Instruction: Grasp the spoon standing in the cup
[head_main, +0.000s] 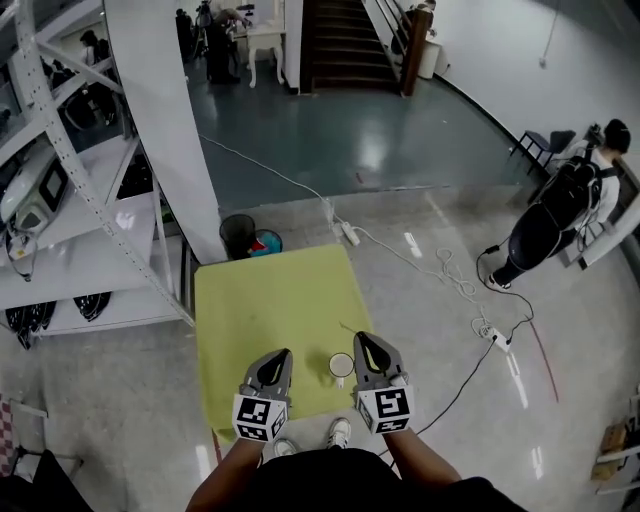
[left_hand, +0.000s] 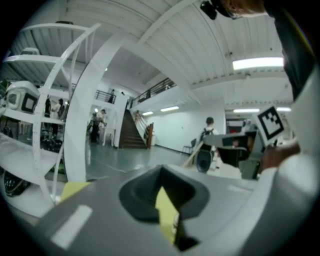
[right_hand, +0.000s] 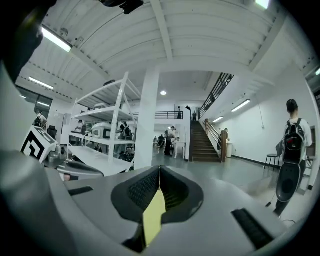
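Note:
A small white cup (head_main: 341, 366) stands near the front edge of the yellow-green table (head_main: 270, 300). A thin spoon (head_main: 348, 329) sticks out of it, leaning toward the far side. The cup sits between my two grippers, both held low over the table's near edge and touching neither cup nor spoon. The left gripper (head_main: 282, 354) is a little left of the cup and shut with nothing in it. The right gripper (head_main: 361, 338) is just right of the cup, also shut and empty. In both gripper views the jaws meet (left_hand: 161, 172) (right_hand: 160, 170) and point up and outward, so cup and spoon are out of sight.
White shelving (head_main: 70, 250) and a white column (head_main: 165, 130) stand left of the table. A black bin (head_main: 238, 235) sits behind its far left corner. Cables and a power strip (head_main: 495, 338) lie on the floor to the right. A person with a backpack (head_main: 560, 215) is at far right.

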